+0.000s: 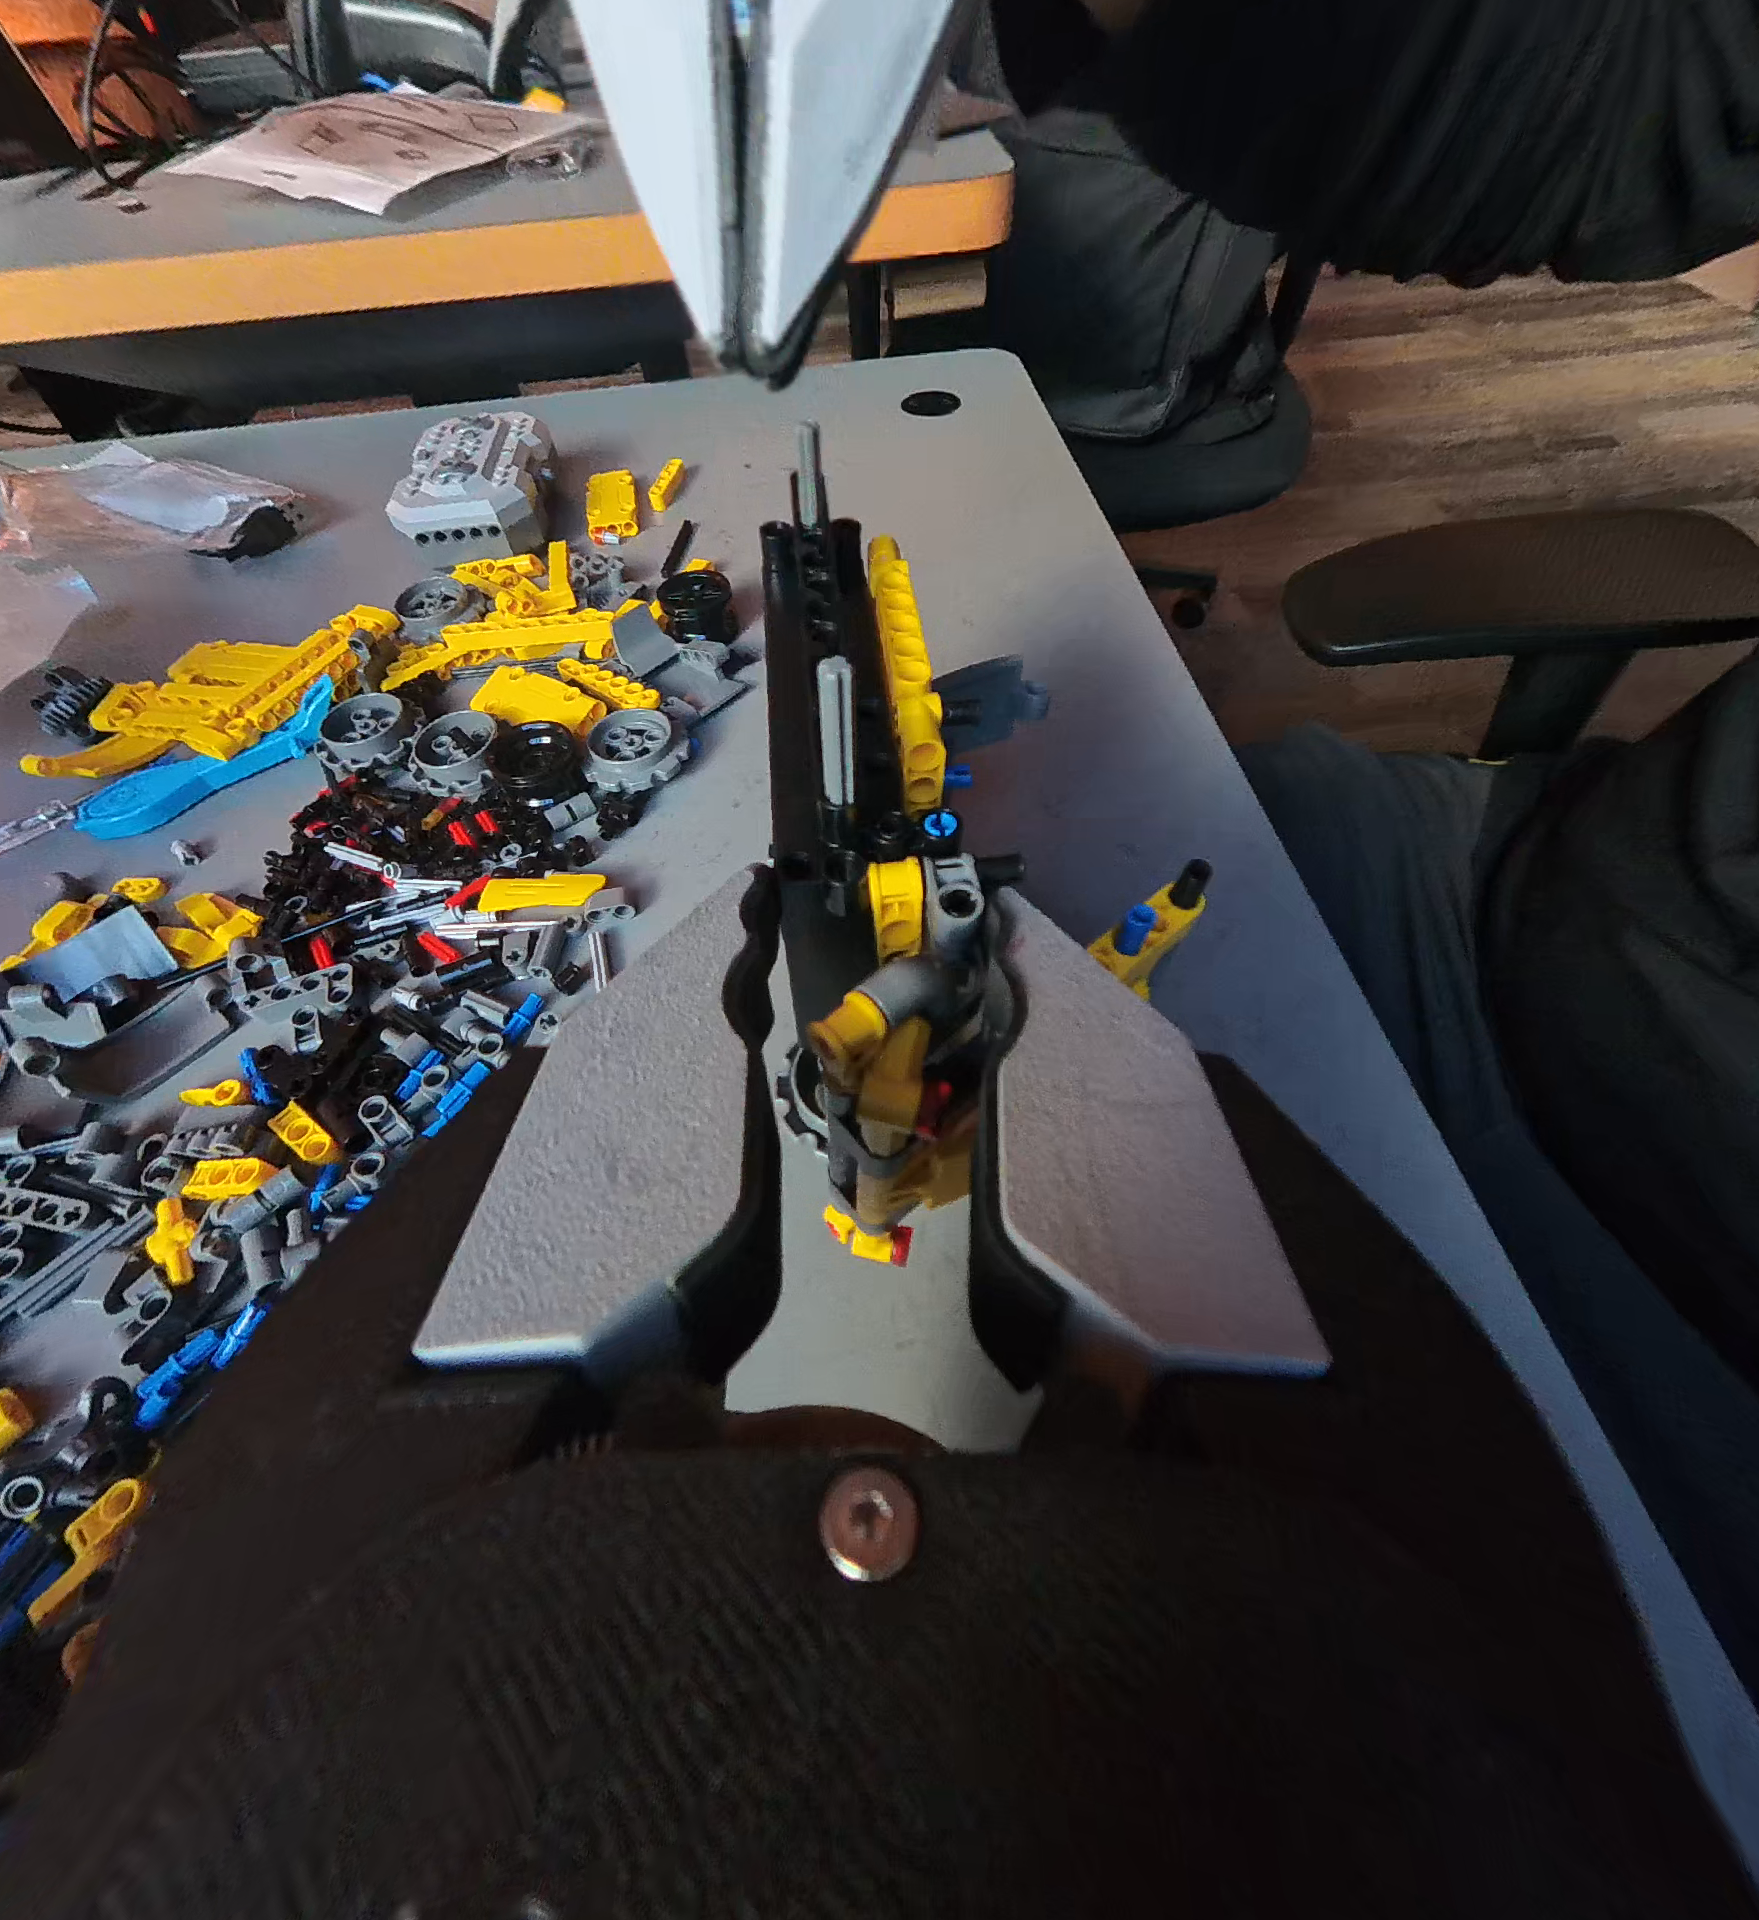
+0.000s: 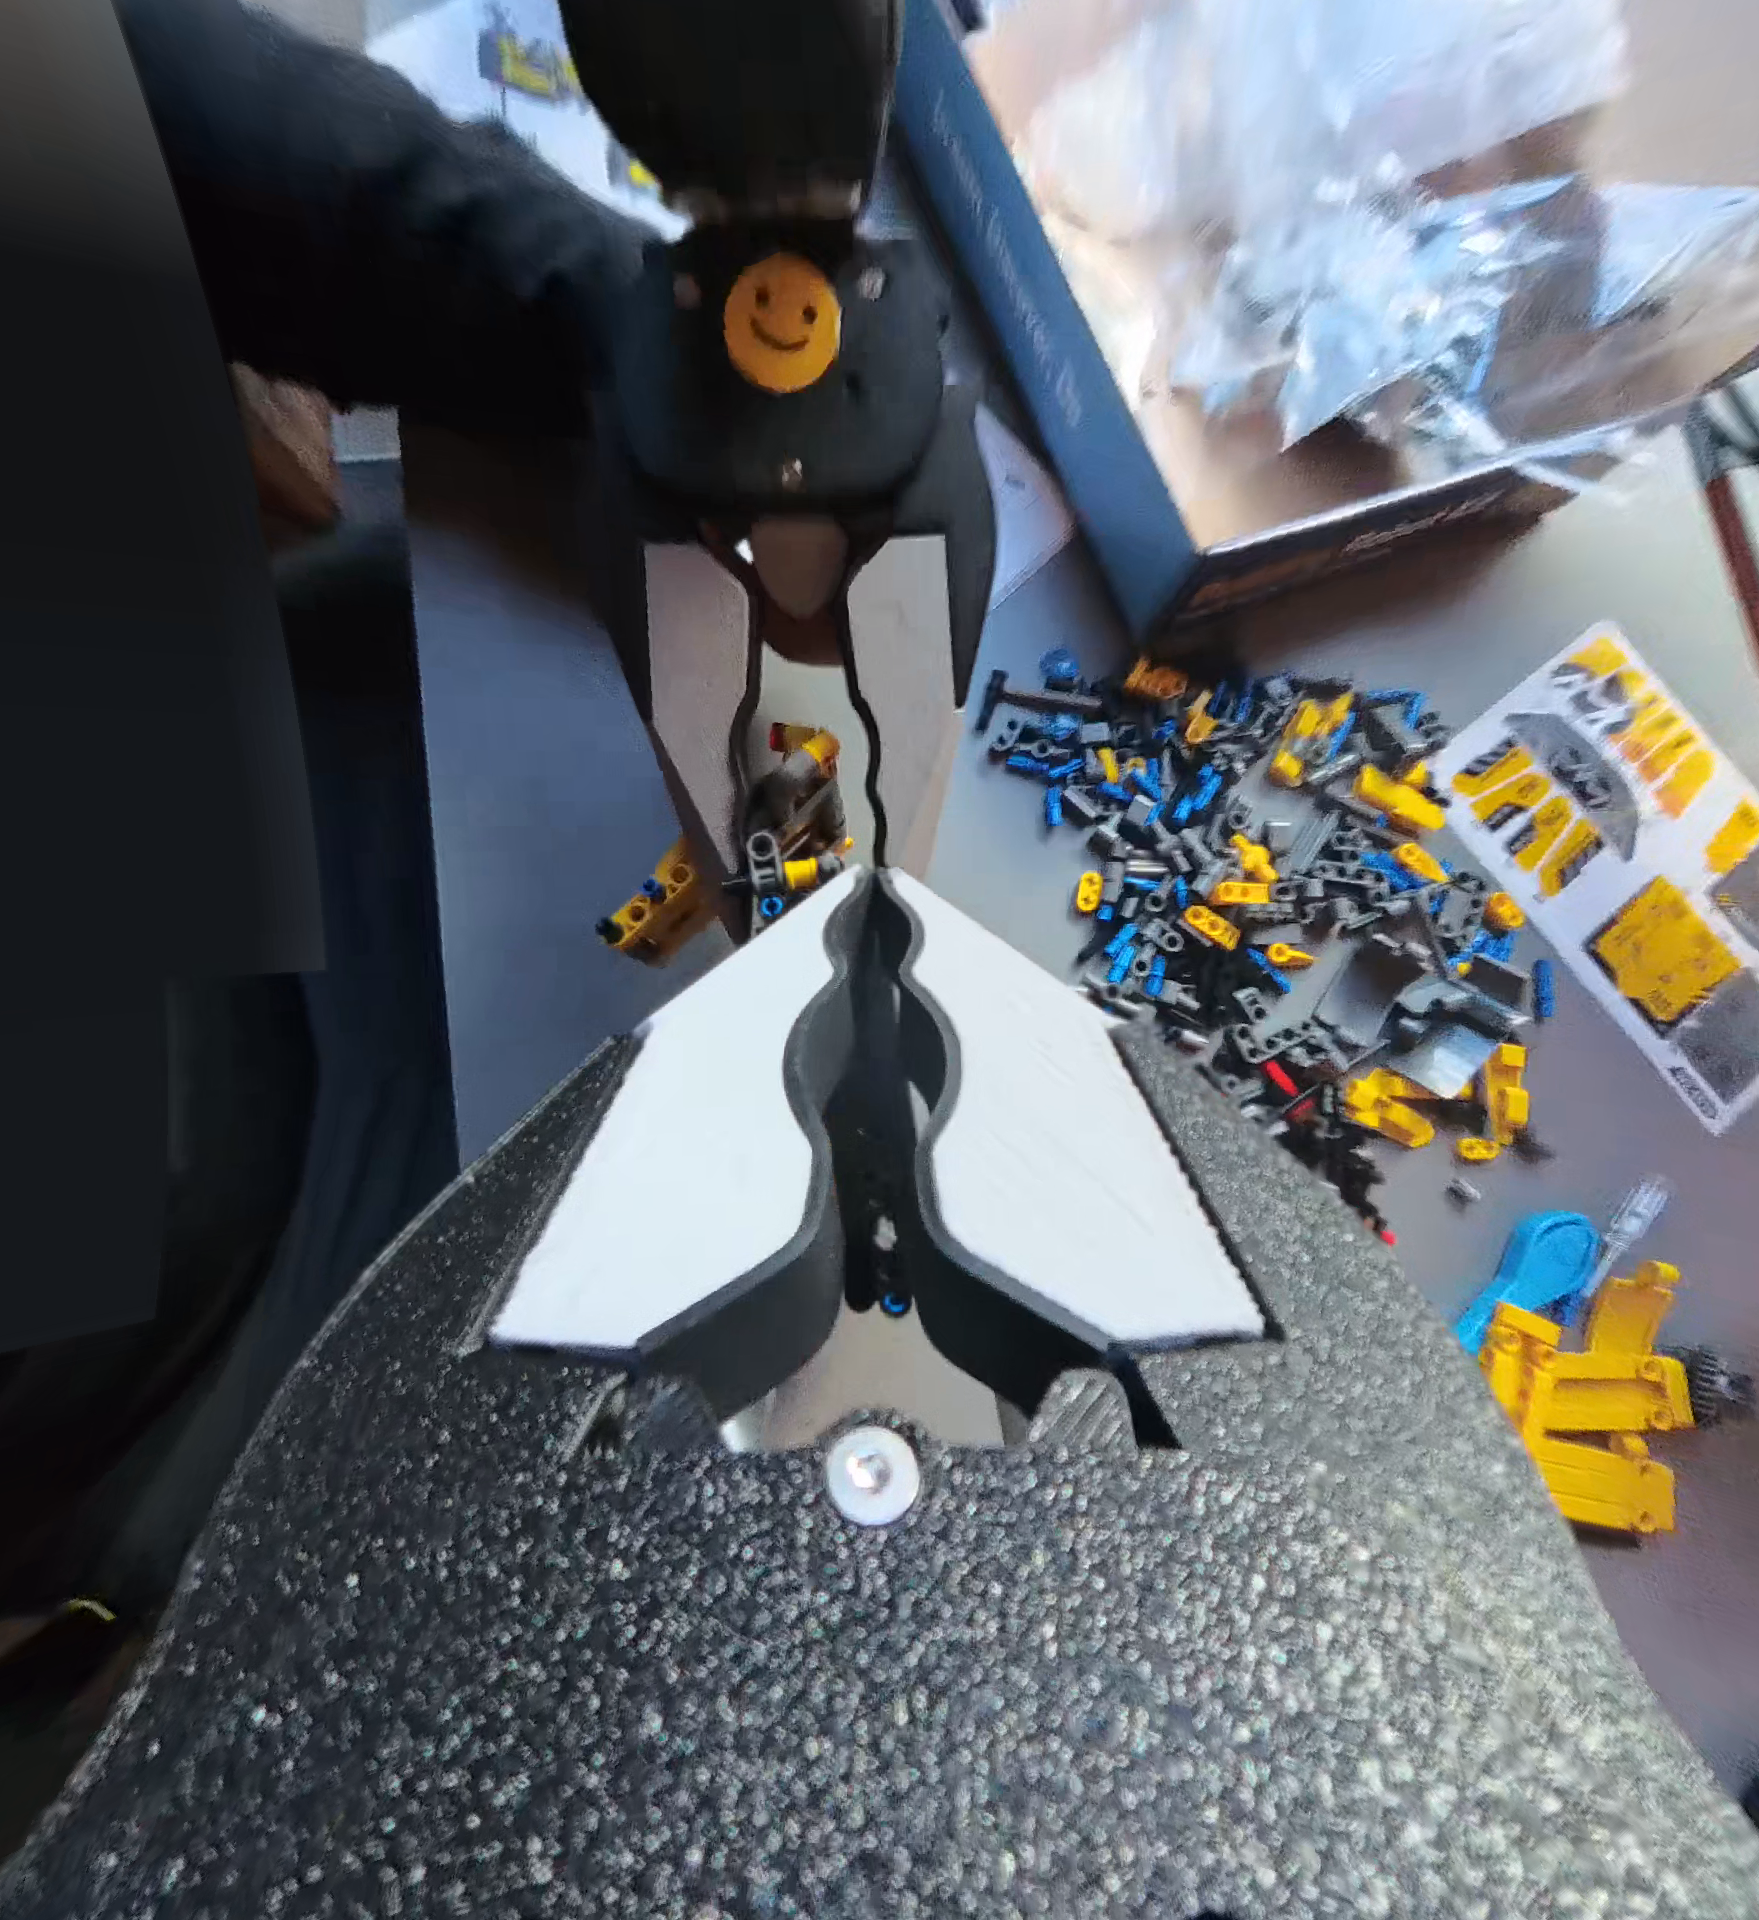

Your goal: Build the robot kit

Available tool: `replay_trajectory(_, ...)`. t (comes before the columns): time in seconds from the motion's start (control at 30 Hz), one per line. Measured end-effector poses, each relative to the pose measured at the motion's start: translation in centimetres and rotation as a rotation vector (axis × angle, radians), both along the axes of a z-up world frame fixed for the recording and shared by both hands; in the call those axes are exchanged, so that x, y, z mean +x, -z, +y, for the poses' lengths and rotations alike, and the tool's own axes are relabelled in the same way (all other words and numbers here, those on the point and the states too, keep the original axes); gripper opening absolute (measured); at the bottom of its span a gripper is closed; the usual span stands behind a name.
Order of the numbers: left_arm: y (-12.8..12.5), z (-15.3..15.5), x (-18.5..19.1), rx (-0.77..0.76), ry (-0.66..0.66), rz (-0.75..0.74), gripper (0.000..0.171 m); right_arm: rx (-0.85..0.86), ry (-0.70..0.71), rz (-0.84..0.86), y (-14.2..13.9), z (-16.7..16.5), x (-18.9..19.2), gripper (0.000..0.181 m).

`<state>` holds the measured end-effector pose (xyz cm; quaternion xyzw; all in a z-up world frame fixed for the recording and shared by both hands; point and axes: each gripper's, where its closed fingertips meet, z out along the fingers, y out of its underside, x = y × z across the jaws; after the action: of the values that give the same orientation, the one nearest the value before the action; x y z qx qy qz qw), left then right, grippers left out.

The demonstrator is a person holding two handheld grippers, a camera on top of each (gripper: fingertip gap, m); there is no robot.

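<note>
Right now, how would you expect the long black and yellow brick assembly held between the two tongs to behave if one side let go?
The assembly looks stiff, made of pinned beams. Being long and gripped at its ends by the left tongs and right tongs, it would probably droop or pivot from the remaining grip. Protruding grey axles might slide out if knocked.

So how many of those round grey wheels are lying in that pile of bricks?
4. The far grey wheel lies among yellow beams; three nearer grey wheels lie in a row. Others may be buried.
</note>
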<state>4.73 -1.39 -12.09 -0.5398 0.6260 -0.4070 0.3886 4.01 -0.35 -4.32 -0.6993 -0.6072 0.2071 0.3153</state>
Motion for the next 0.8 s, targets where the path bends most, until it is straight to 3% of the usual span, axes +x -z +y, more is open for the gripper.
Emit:
replay_trajectory(0.13,0.0,-0.1,0.0,-0.006,0.007,-0.009,0.035,0.026,-0.008,-0.037,0.9,-0.3,0.0,0.0)
replay_trajectory(0.27,0.0,0.0,-0.2,-0.002,-0.001,-0.014,0.035,0.002,-0.001,-0.123,4.8,-0.1,-0.3,0.001)
replay_trajectory(0.43,0.0,-0.3,-0.3,0.019,0.005,-0.02,0.035,0.089,0.087,-0.005,0.4,1.4,0.7,0.0)
replay_trajectory(0.5,0.0,-0.2,-0.3,0.019,-0.001,-0.021,0.035,0.187,0.179,0.041,-1.5,3.0,2.5,0.0)
replay_trajectory(0.57,0.0,-0.2,-0.4,0.013,-0.004,-0.026,0.035,0.18,0.231,0.117,-2.6,3.0,4.3,0.001)
replay_trajectory(0.67,0.0,-0.2,-0.4,0.011,0.005,-0.034,0.035,0.072,0.248,0.225,-1.9,1.7,6.8,0.031)
replay_trajectory(0.8,0.0,-0.2,-0.5,-0.002,0.007,-0.035,0.035,-0.035,0.234,0.27,2.2,-0.1,8.6,0.046)
